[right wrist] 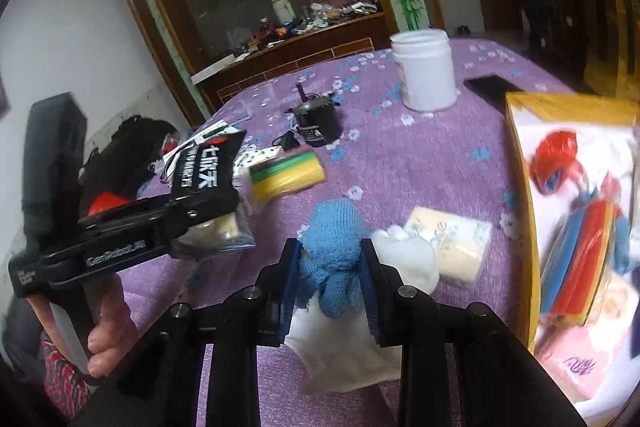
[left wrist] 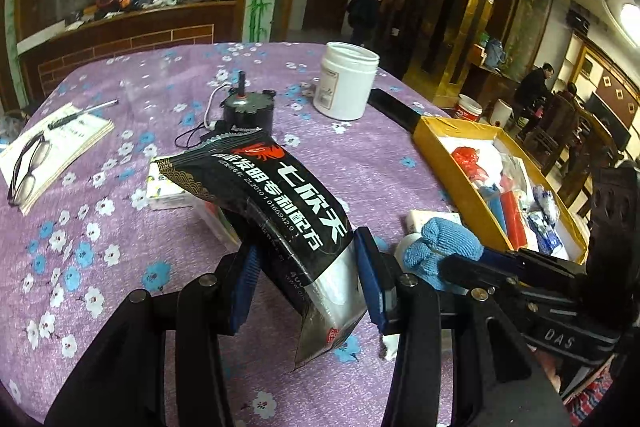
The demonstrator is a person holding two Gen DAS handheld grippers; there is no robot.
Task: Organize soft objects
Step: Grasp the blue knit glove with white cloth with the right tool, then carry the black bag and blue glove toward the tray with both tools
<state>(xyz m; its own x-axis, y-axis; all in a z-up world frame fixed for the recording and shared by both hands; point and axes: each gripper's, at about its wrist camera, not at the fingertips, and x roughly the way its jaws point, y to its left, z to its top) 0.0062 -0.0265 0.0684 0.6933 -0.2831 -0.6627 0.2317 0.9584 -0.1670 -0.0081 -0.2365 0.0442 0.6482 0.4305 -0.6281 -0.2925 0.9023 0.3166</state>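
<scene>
Blue knitted glove (right wrist: 334, 251) is pinched between the right tongs (right wrist: 331, 279) on the tabletop (right wrist: 420, 163), while a black packet (left wrist: 280, 195) is held clamped in the left tongs (left wrist: 306, 277), both presumably destined for the yellow box (left wrist: 452, 163).

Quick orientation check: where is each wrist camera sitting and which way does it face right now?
Left wrist: behind the left gripper, angled down across the table; its jaws pinch a black packet.
Right wrist: behind the right gripper, jaws on a blue glove; the left hand shows.
Shared: white jar, yellow box, both held items.
</scene>
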